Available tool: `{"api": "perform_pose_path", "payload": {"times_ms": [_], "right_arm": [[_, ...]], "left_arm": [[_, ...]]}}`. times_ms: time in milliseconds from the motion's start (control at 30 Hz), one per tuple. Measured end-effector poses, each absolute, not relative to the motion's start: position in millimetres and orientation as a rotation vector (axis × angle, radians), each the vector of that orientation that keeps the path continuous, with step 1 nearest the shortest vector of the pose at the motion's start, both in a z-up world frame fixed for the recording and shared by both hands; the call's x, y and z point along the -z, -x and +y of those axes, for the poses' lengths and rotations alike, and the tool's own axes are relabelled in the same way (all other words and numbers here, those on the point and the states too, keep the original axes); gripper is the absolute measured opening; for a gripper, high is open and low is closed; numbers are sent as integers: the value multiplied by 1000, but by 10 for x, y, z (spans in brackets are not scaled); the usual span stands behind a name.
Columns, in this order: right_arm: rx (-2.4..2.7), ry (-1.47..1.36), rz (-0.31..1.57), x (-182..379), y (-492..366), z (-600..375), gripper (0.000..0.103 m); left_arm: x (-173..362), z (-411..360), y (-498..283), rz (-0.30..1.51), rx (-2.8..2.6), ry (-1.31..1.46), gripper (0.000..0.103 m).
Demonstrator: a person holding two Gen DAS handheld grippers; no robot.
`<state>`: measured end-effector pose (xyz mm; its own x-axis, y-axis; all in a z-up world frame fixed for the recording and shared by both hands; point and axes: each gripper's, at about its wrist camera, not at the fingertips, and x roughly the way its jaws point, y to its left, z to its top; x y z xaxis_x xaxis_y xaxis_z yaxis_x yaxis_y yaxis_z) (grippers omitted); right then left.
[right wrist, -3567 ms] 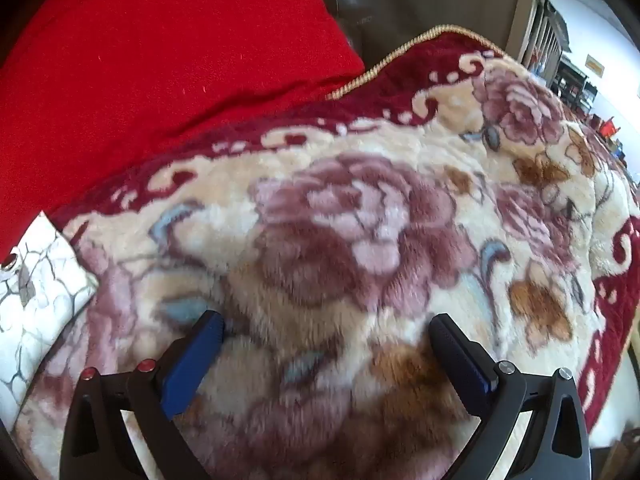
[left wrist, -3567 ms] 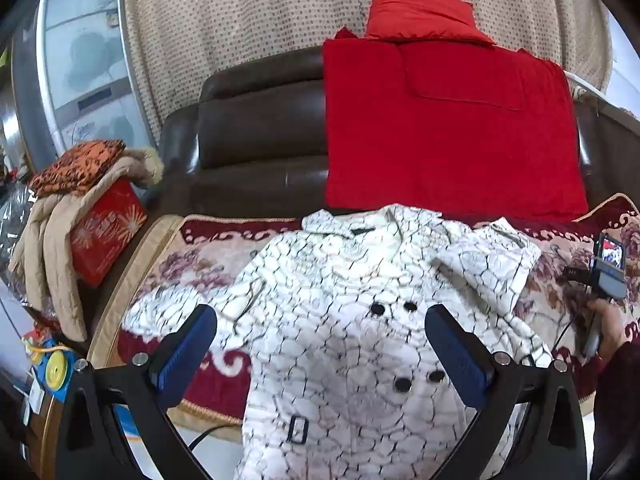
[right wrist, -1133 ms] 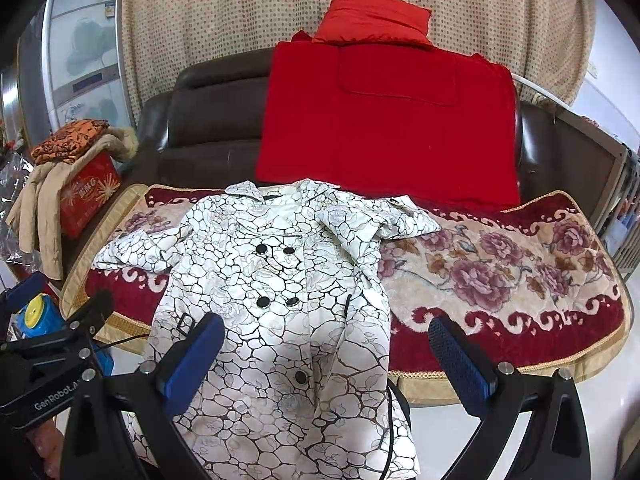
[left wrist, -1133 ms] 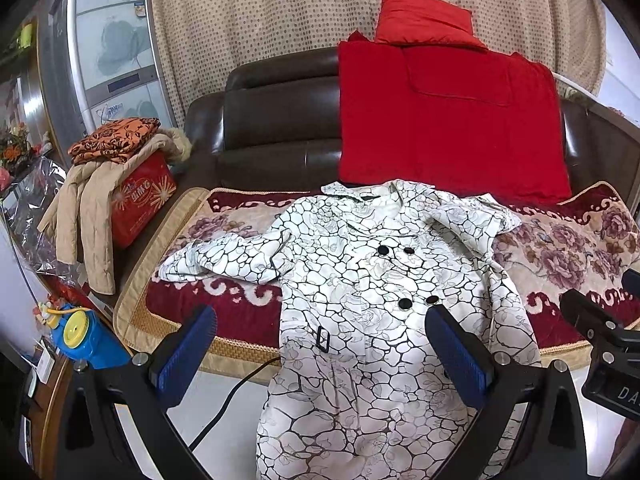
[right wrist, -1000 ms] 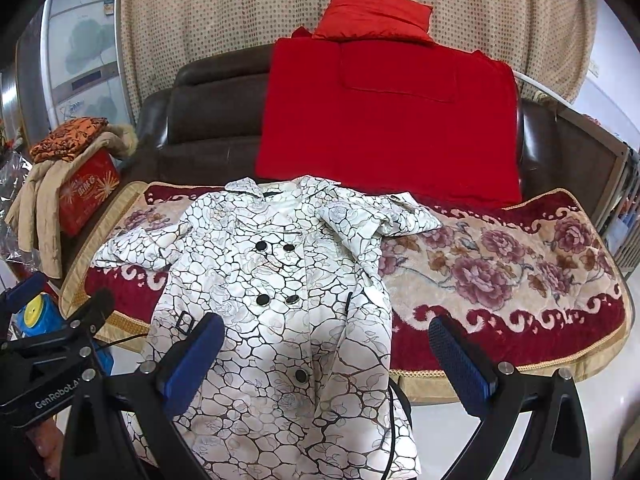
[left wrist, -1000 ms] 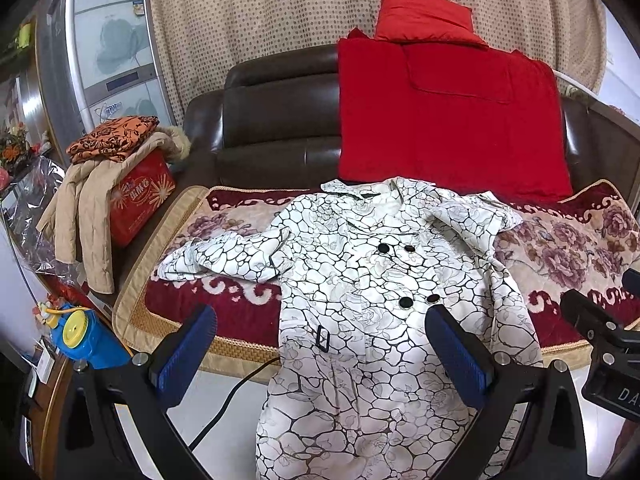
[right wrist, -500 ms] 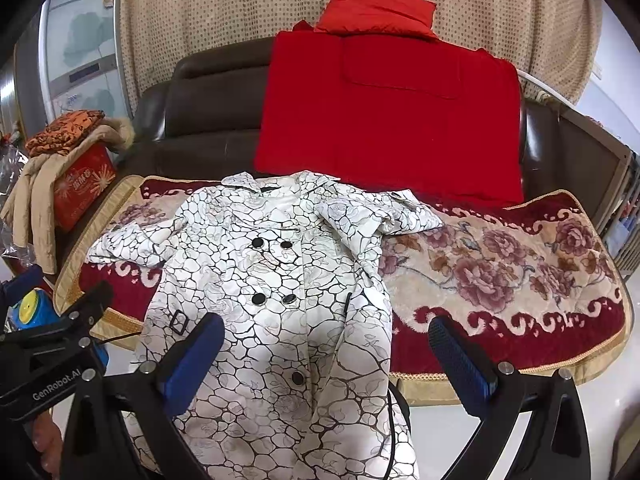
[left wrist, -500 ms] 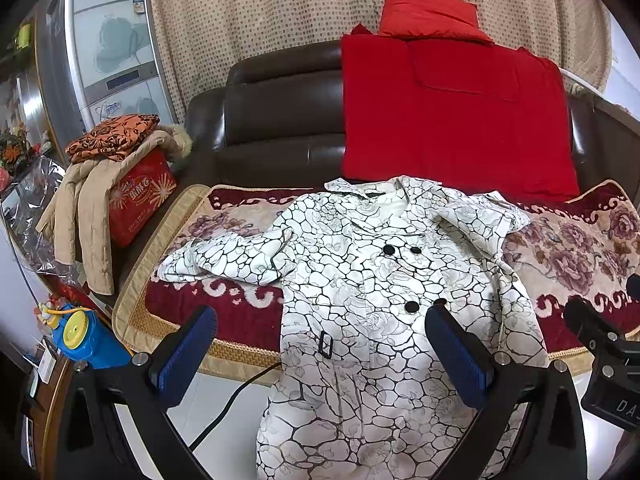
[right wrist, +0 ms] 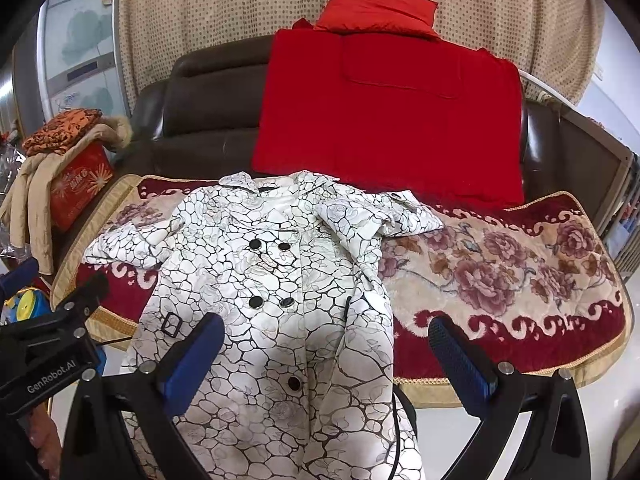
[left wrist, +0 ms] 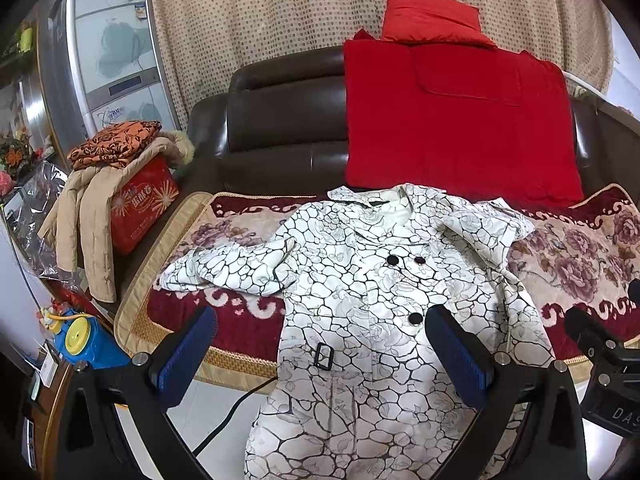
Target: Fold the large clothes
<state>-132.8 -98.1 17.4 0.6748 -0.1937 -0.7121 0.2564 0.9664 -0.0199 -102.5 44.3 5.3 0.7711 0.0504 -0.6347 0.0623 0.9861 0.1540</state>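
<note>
White crackle-patterned coat (left wrist: 360, 300) lies face-up on the floral sofa blanket (right wrist: 500, 272), its hem spilling past the seat's front edge (bottom cut off). Bare blanket lies to its right. Left hand-held gripper (left wrist: 320, 356) and right hand-held gripper (right wrist: 324, 360) hover with jaws spread, empty.

White coat (left wrist: 360, 304) w/ black crackle; red cushion (left wrist: 452, 120).

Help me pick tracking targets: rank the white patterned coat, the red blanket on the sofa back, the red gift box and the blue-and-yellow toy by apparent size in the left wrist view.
1. white patterned coat and red blanket: too close to rank
2. red gift box
3. blue-and-yellow toy, partly hidden
</note>
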Motion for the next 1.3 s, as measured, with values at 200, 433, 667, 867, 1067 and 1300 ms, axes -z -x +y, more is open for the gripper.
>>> {"api": "perform_pose_path", "payload": {"times_ms": [200, 433, 667, 867, 1067, 1300], "right_arm": [[253, -82, 793, -157, 1278, -982, 103], [236, -70, 799, -152, 1158, -955, 103], [215, -62, 808, -124, 1017, -915, 103], [205, -64, 811, -109, 935, -918, 103], [203, -72, 807, -112, 903, -931, 103], [205, -70, 805, -105, 915, -910, 103]], "left_arm": [[-56, 480, 920, 690, -13, -162, 103], [-42, 526, 819, 690, -40, -148, 103], [12, 566, 694, 707, -63, -145, 103], [26, 597, 639, 707, -81, -141, 103], [30, 610, 608, 706, -80, -141, 103], [29, 617, 616, 703, -79, -140, 103]]}}
